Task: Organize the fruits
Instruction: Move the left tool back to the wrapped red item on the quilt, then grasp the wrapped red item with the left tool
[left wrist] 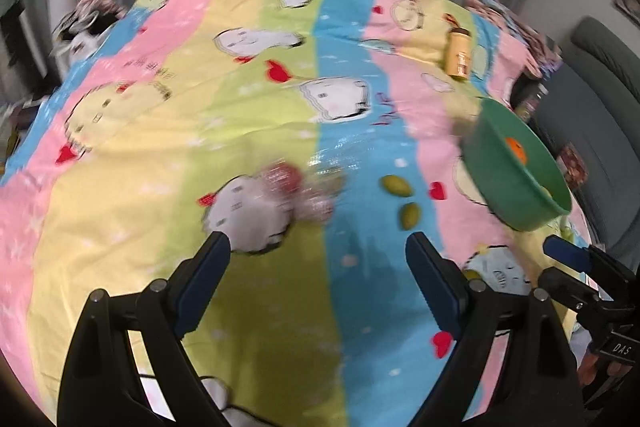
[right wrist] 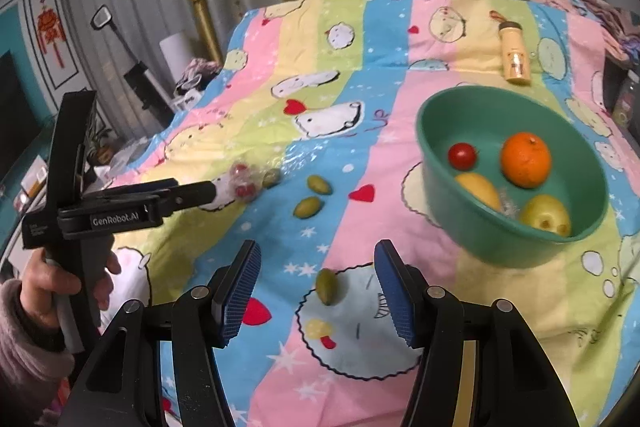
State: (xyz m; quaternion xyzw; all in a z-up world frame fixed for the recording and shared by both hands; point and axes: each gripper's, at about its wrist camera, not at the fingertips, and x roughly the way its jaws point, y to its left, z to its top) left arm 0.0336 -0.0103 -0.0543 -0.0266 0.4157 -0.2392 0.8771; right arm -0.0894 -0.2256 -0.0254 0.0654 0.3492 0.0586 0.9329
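Observation:
A green bowl [right wrist: 504, 247] stands on the striped cloth and holds an orange [right wrist: 526, 159], a red tomato [right wrist: 462, 155], a yellow fruit [right wrist: 478, 191] and a yellow-green pear [right wrist: 546, 215]. Three green olive-like fruits lie left of the bowl [right wrist: 319, 183] [right wrist: 307, 207] [right wrist: 271, 178], and a fourth [right wrist: 327, 286] lies just ahead of my open, empty right gripper [right wrist: 316, 287]. A clear plastic bag with small red fruits [left wrist: 298, 191] lies ahead of my open, empty left gripper [left wrist: 320, 251]. The bowl also shows in the left wrist view [left wrist: 516, 171].
A cream bottle [right wrist: 515, 57] lies on its side at the far end of the cloth. Patterned fabric [right wrist: 600, 15] is piled at the far right. A grey chair [left wrist: 600, 75] stands right of the table. Curtains hang behind.

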